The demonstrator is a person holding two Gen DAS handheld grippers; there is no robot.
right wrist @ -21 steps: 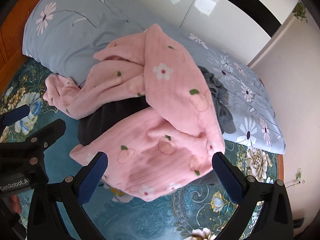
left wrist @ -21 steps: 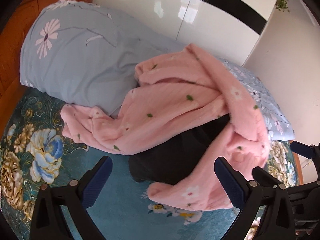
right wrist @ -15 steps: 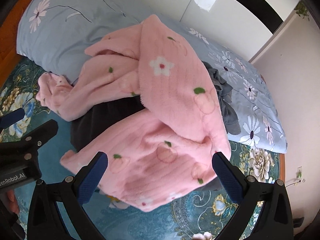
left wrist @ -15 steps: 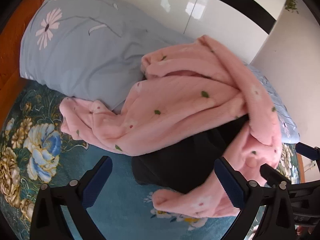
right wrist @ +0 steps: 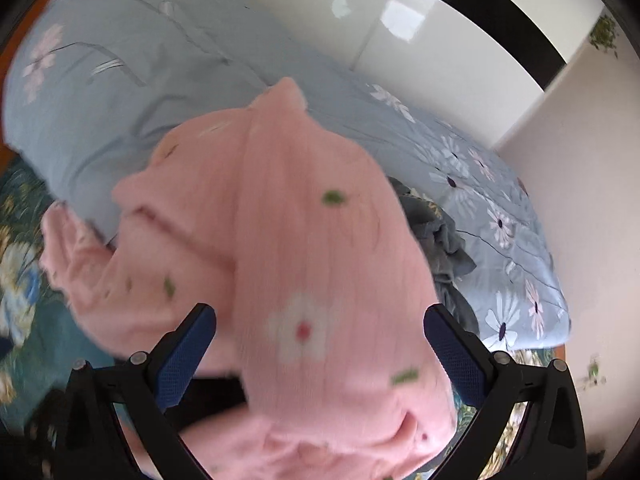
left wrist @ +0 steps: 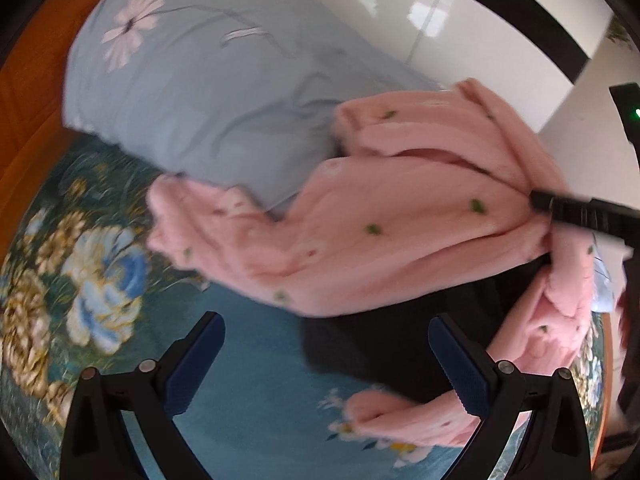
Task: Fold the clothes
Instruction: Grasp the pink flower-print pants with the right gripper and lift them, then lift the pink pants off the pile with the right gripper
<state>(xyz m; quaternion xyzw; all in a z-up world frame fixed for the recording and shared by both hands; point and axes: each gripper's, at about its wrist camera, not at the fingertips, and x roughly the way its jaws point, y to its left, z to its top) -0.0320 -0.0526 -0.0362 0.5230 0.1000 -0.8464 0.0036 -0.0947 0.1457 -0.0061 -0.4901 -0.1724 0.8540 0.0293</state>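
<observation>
A crumpled pink fleece garment (left wrist: 400,232) with small green leaf marks and white flowers lies heaped on the bed, partly draped over a dark garment (left wrist: 392,344) and leaning against a pale blue quilt (left wrist: 208,92) printed with daisies. Under them spreads a teal bedspread (left wrist: 248,412) with large gold and blue blossoms. In the right wrist view a grey crumpled cloth (right wrist: 444,240) shows just beyond the pink heap, against the quilt. The right gripper (right wrist: 320,352) hangs close over the pink garment with its fingers (right wrist: 184,356) spread wide, the fabric filling the gap between them but not pinched. The left gripper (left wrist: 326,364) is over the bedspread and the dark garment's edge, fingers (left wrist: 196,364) fully apart and holding nothing. Both views are blurred. A wooden headboard (left wrist: 32,92) and glossy white wardrobe (left wrist: 432,20) stand beyond the bed.
</observation>
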